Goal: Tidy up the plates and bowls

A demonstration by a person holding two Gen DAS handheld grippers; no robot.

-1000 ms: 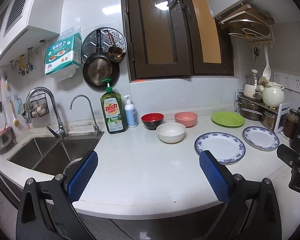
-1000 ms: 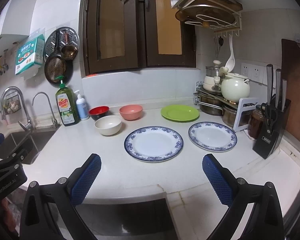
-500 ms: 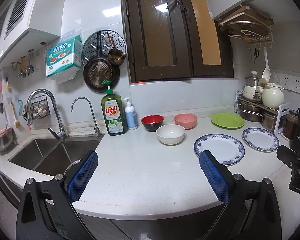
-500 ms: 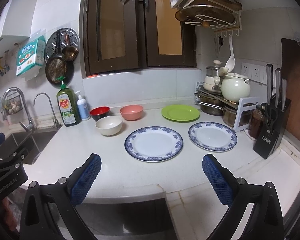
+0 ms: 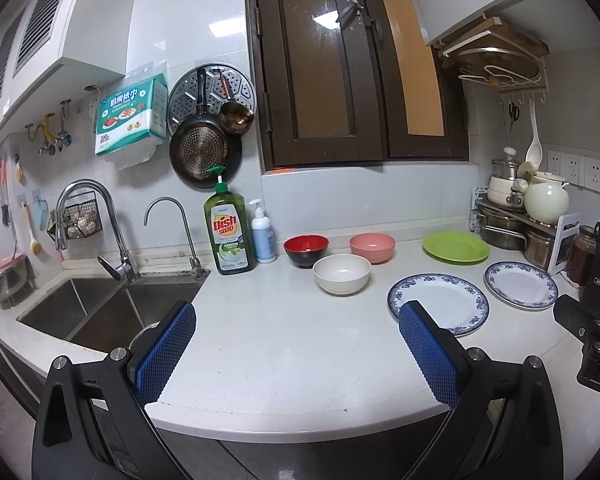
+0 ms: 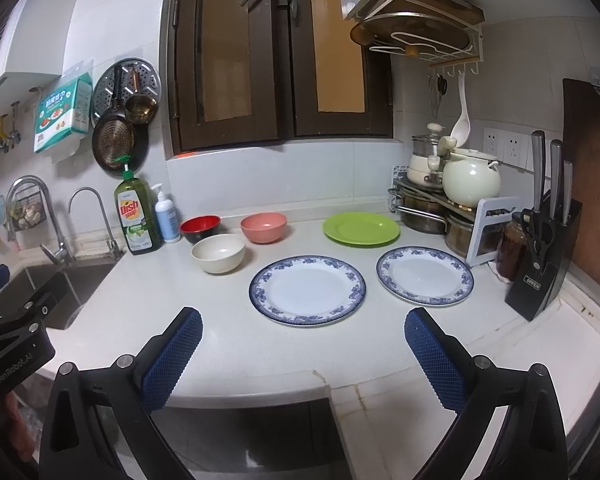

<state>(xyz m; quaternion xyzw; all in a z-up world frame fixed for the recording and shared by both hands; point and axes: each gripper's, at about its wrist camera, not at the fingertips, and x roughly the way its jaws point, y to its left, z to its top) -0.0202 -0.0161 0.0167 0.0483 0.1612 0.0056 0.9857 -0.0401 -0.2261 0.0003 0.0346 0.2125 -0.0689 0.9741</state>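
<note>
1. Ahead of my right gripper (image 6: 302,352), the larger blue-rimmed plate (image 6: 307,290) lies flat on the white counter (image 6: 236,344), nearest its fingertips; the smaller blue-rimmed plate (image 6: 425,275) sits just beside it, off to the gripper's right.
2. Beyond those two, the green plate (image 6: 361,228) rests near the back wall.
3. Ahead of my left gripper (image 5: 296,344), the three bowls cluster: the cream bowl (image 5: 341,273) nearest, the red-and-black bowl (image 5: 305,245) and the pink bowl (image 5: 372,242) behind it, all upright and apart from each other.
4. Both grippers hang at the counter's front edge, jaws spread wide, with nothing between the blue pads (image 5: 166,354).
5. To the far left of the bowls stand a dish soap bottle (image 5: 229,232) and a pump bottle (image 5: 262,233), then the sink (image 5: 96,312).
6. To the right gripper's far right stands a knife block (image 6: 544,256).
</note>
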